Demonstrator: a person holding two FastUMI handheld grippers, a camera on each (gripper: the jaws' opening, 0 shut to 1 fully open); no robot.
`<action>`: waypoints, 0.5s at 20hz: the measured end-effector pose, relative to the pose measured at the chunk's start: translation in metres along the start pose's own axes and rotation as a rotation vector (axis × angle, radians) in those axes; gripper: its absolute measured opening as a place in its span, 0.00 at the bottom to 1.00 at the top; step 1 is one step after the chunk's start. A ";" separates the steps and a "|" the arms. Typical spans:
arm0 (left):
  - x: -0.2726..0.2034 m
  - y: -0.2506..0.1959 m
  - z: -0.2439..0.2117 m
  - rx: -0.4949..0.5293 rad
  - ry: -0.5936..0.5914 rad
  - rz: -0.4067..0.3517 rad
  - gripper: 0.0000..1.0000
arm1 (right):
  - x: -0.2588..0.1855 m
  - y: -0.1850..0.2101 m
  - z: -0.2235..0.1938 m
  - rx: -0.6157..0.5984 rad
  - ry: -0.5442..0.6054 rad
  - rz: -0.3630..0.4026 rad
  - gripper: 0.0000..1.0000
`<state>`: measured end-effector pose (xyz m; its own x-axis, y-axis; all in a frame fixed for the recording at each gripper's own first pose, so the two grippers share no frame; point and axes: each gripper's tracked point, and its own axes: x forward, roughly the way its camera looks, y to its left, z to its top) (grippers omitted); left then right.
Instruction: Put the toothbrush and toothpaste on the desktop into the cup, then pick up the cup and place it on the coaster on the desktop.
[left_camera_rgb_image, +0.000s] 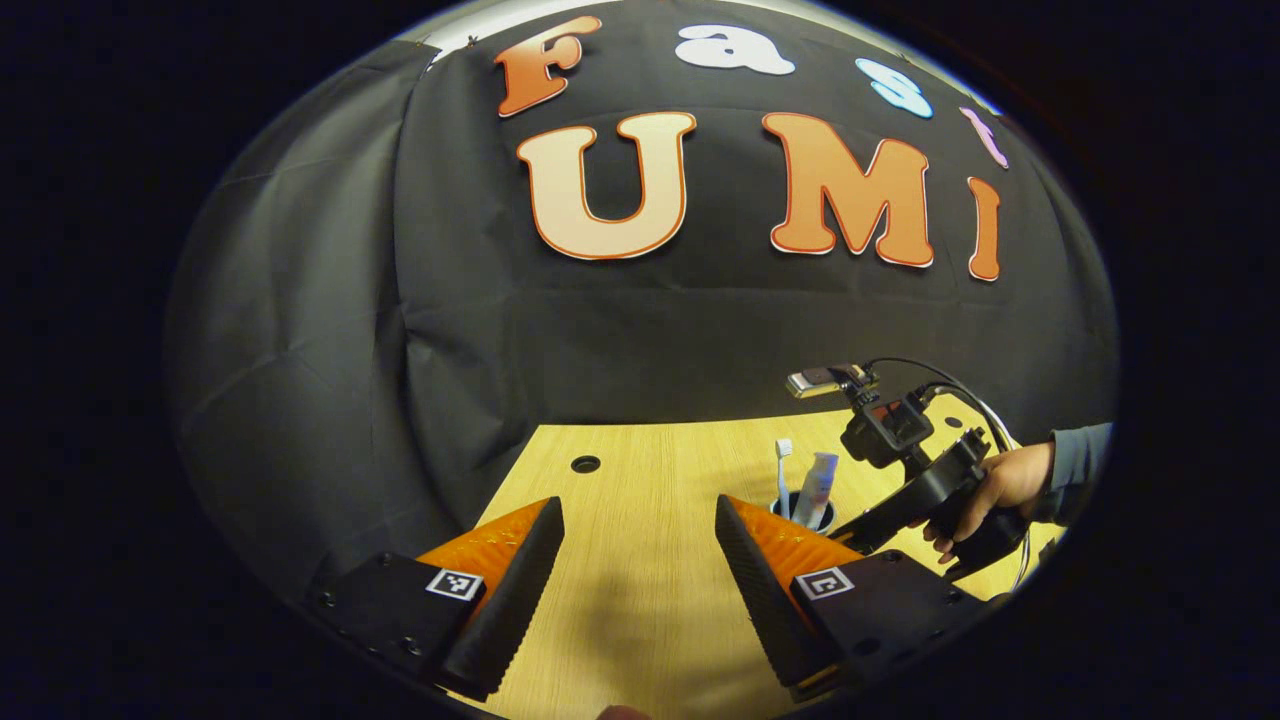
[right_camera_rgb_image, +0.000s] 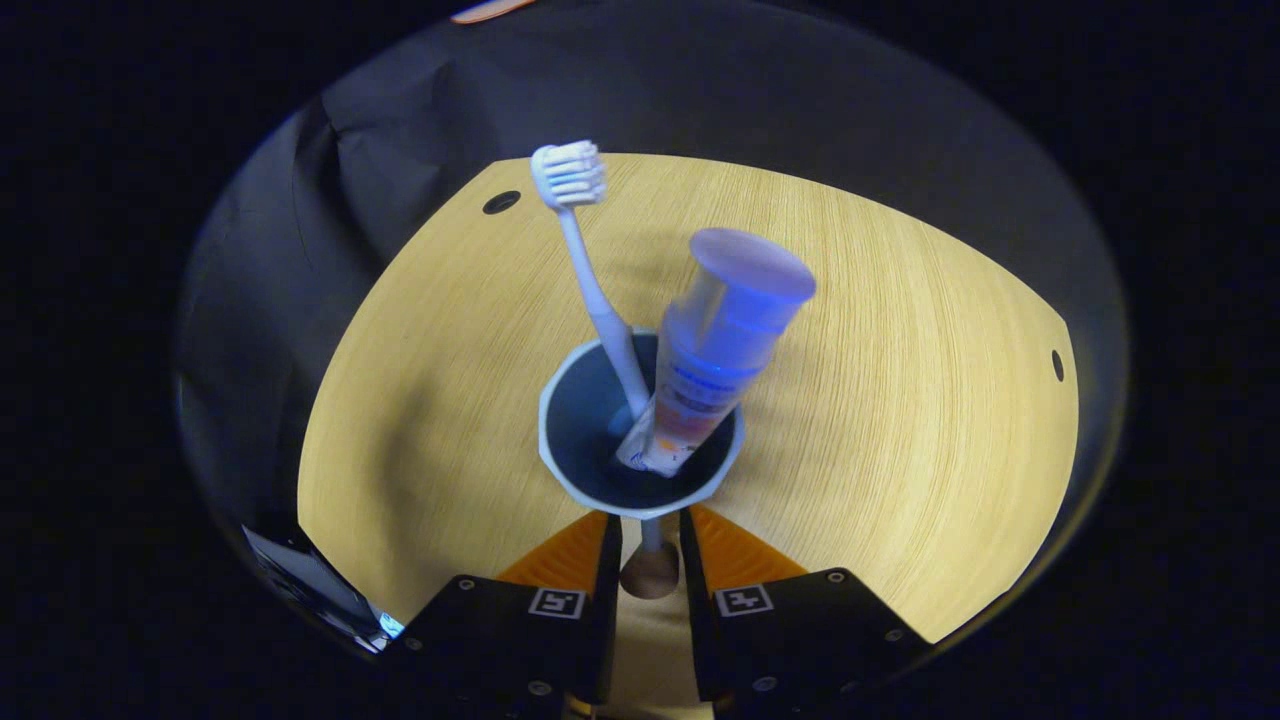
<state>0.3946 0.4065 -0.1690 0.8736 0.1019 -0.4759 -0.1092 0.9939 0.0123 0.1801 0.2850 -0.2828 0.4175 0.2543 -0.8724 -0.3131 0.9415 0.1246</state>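
At centre frame in the right gripper view, we see a faceted dark cup (right_camera_rgb_image: 640, 440) on the wood-grain worktop (right_camera_rgb_image: 900, 400), holding a white toothbrush (right_camera_rgb_image: 590, 270) and toothpaste (right_camera_rgb_image: 715, 350). Our right tongs (right_camera_rgb_image: 650, 545) pinch its handle; our left tongs (left_camera_rgb_image: 640, 545) are spread wide.

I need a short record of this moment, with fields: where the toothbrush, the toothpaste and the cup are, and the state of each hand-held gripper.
toothbrush: stands in the cup, head up
toothpaste: in the cup, leaning, cap up
cup: on the desk, upright
right hand-held gripper: fingers narrow, around the cup's handle; contact unclear
left hand-held gripper: open, holds nothing, over the desk
coaster: cannot say where
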 end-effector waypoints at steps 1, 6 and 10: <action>0.000 -0.003 0.002 0.000 -0.004 -0.009 0.98 | -0.008 -0.008 0.004 -0.001 -0.032 -0.014 0.42; -0.001 -0.022 0.021 0.047 -0.048 -0.026 0.98 | -0.039 -0.020 0.010 0.032 -0.152 0.025 0.81; -0.013 -0.057 0.042 0.047 -0.078 -0.057 0.97 | -0.092 -0.048 0.016 0.009 -0.335 0.007 0.95</action>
<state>0.4091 0.3505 -0.1267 0.9124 0.0458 -0.4067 -0.0372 0.9989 0.0291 0.1703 0.2204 -0.2003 0.6729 0.3184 -0.6677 -0.3106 0.9408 0.1356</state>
